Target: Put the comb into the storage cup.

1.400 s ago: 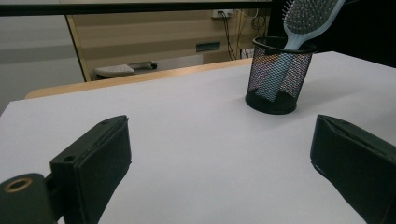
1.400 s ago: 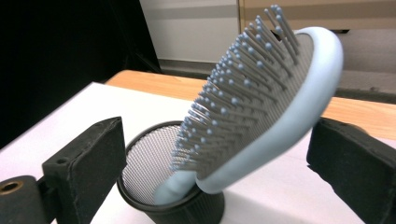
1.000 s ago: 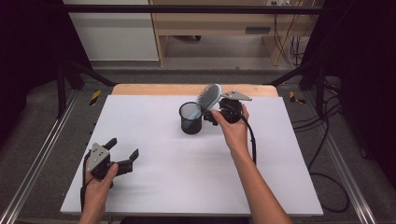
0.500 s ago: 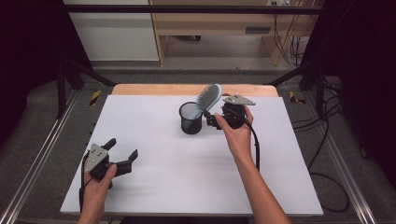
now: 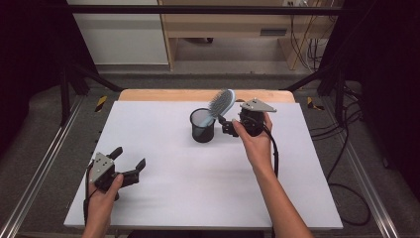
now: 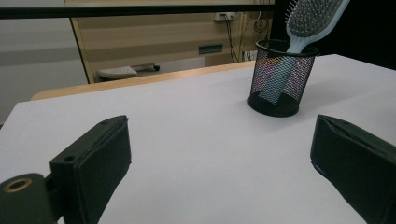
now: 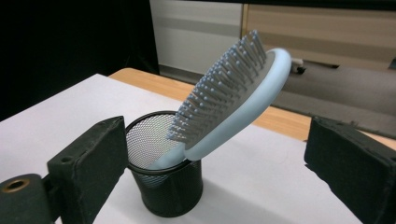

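Note:
A black mesh cup [image 5: 202, 127] stands upright on the far middle of the white table [image 5: 188, 198]. A light blue hairbrush [image 5: 222, 102] leans in it, handle down and head tilted to the right. My right gripper [image 5: 224, 127] is just right of the cup and open. In the right gripper view, the right gripper [image 7: 217, 128] has its jaws wide on either side of the hairbrush [image 7: 233, 98] and cup [image 7: 166, 189], touching neither. My left gripper [image 5: 130, 156] rests open at the near left. It faces the cup [image 6: 279, 79] and hairbrush [image 6: 310, 21], and the left gripper [image 6: 222, 123] holds nothing.
The table's far edge is a wooden strip [image 5: 198, 94]. Metal rails [image 5: 47, 163] run along the left side, and cables [image 5: 346, 163] lie on the floor to the right. A wooden shelf unit [image 5: 237, 29] stands beyond the table.
The right gripper has drawn back slightly to the right of the cup. The hairbrush stays leaning in the cup, and the left gripper has barely moved.

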`<state>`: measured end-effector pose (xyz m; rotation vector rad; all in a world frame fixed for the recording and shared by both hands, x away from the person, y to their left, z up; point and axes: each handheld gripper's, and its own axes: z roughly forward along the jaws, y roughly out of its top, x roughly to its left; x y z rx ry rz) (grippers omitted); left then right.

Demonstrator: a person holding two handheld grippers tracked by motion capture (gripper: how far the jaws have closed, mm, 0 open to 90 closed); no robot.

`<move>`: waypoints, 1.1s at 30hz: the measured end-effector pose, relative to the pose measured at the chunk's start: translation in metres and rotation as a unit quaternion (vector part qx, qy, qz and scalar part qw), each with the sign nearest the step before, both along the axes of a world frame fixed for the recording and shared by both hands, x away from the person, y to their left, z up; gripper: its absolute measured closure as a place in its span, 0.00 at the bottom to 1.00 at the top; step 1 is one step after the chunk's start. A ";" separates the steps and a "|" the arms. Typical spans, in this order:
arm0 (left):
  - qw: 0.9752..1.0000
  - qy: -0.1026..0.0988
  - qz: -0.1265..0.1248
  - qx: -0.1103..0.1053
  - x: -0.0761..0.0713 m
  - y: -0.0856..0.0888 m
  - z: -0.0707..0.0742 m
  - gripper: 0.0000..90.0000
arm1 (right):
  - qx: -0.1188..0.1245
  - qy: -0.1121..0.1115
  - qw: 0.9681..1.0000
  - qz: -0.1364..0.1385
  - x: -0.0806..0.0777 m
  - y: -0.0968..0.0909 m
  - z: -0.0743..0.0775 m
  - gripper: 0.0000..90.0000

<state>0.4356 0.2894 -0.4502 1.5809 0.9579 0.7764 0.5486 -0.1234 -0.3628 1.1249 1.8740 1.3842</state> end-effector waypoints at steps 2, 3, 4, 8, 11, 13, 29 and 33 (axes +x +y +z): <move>1.000 0.000 0.000 0.000 0.000 0.000 0.000 0.06 | -0.004 -0.007 1.000 -0.001 -0.002 0.000 0.001 0.07; 1.000 0.001 0.000 0.001 0.000 0.000 0.000 0.06 | -0.004 -0.010 1.000 -0.002 -0.002 0.000 0.002 0.07; 1.000 0.000 -0.001 0.002 0.000 0.000 0.000 0.06 | -0.006 -0.014 1.000 -0.003 -0.003 0.000 0.002 0.07; 1.000 0.000 -0.001 0.002 0.000 -0.001 0.000 0.06 | -0.005 -0.023 1.000 -0.007 -0.005 0.000 0.004 0.06; 1.000 -0.001 0.000 0.000 0.000 0.000 0.000 0.06 | 0.001 -0.030 0.999 -0.014 -0.006 0.001 0.005 0.05; 1.000 -0.001 0.000 0.000 0.000 0.000 0.000 0.06 | 0.002 -0.031 0.999 -0.014 -0.006 0.001 0.005 0.05; 1.000 -0.002 0.001 0.000 0.000 0.001 0.000 0.06 | 0.025 -0.056 0.998 -0.025 -0.009 -0.012 0.011 0.07; 1.000 -0.001 0.001 0.000 0.000 0.000 0.000 0.06 | 0.031 -0.063 0.997 -0.027 -0.010 -0.017 0.013 0.07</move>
